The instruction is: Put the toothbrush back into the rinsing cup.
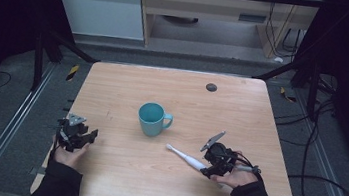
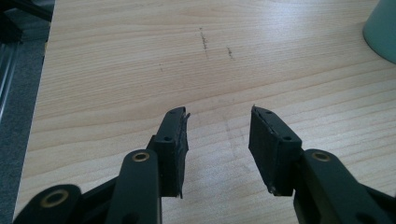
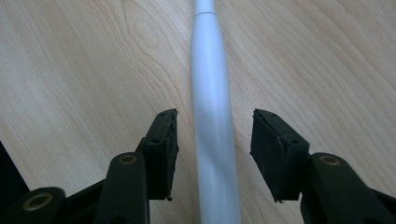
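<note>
The light wood bench carries a teal mug near its centre and a white toothbrush lying flat just to the mug's right.

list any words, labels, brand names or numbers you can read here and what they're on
None can be read.
Teal mug: plain, no print on the side that shows.
White toothbrush: plain handle, no brand visible.
Table: only a few dark scuff marks, not writing.
Left gripper and right gripper: black, no lettering visible.
Cabinet behind the table: a small dark plate, too small and blurred to read.
</note>
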Available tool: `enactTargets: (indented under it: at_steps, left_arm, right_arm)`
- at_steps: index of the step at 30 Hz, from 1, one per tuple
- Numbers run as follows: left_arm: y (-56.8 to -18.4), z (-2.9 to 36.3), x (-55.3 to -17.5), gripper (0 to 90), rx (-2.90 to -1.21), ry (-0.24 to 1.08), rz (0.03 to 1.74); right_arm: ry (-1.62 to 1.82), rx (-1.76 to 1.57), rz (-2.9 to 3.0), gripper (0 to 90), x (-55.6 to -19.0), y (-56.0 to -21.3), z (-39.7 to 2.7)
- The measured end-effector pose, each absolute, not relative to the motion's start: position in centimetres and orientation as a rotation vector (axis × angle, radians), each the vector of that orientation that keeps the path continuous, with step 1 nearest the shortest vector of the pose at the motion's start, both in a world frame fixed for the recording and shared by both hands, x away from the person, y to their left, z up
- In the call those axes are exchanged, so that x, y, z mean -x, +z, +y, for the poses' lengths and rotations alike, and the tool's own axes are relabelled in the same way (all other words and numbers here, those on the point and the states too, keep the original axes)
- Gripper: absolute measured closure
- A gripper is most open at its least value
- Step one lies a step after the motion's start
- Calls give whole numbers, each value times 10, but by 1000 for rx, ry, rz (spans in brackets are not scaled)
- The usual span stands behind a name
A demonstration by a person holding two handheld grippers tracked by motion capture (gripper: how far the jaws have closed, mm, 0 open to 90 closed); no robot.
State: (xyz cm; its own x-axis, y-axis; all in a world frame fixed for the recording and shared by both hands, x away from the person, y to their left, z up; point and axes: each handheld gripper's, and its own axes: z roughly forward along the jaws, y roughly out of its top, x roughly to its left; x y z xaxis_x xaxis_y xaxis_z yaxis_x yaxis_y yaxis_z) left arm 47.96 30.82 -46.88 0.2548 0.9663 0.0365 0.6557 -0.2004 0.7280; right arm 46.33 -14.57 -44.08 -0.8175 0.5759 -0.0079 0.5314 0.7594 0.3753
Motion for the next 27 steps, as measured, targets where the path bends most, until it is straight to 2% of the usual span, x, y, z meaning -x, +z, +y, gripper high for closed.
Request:
enactTargets:
  at_steps: [7,15,27]
  left_arm:
    - [-469,308,-479,561,-1939,679,1468]
    - [-469,308,-479,561,-1940,677,1467]
    - [-469,308,-479,562,-1942,678,1465]
  right_arm:
    - [483,-907,2875,535,-467,-454,-142]
    - [418,-915,2905,600,-469,-463,-140]
    - [360,-960,2909,657,-470,-467,-137]
